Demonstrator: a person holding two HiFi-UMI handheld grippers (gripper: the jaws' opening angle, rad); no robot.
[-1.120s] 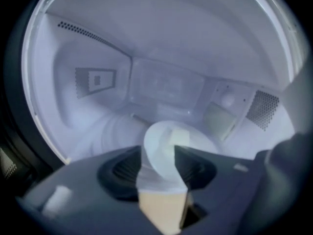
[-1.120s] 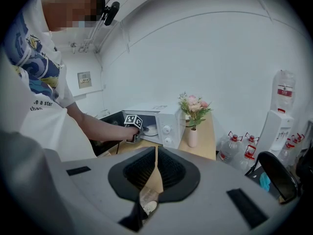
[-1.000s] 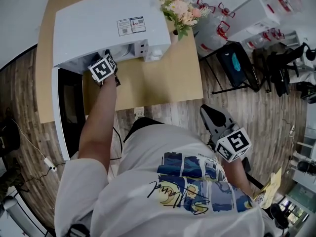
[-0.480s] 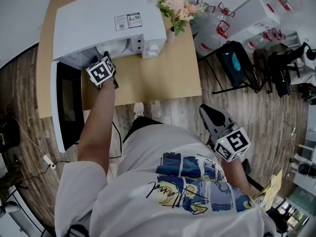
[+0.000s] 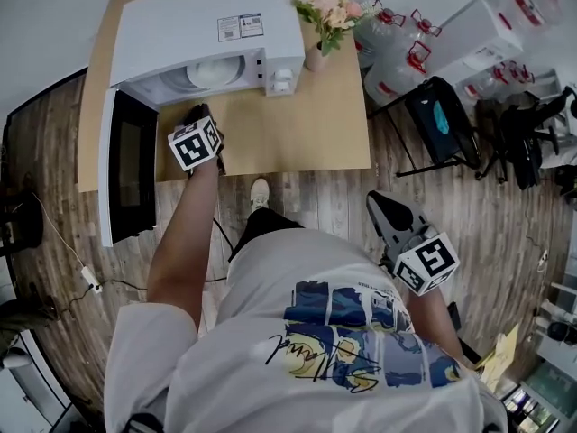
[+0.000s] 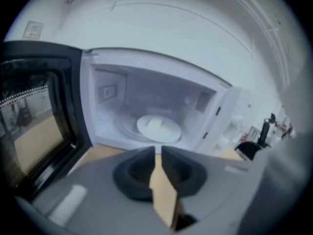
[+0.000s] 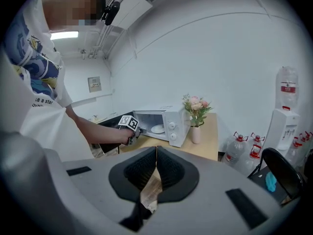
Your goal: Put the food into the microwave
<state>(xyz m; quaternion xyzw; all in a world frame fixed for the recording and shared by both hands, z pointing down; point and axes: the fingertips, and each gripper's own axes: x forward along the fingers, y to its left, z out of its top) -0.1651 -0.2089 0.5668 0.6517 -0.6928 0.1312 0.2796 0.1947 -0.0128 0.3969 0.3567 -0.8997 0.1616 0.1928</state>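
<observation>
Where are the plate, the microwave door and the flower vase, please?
plate (image 6: 171, 131): left gripper view, its white face.
microwave door (image 5: 126, 165): head view, its dark window.
vase (image 5: 315, 59): head view, its body.

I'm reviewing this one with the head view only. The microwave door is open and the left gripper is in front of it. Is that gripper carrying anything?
Observer: No. The left gripper view shows the left gripper empty. Its jaws have just been closing and stand almost together.
Operator: Then where is the food?
Observer: A pale piece of food lies on the white plate inside the microwave.
</observation>
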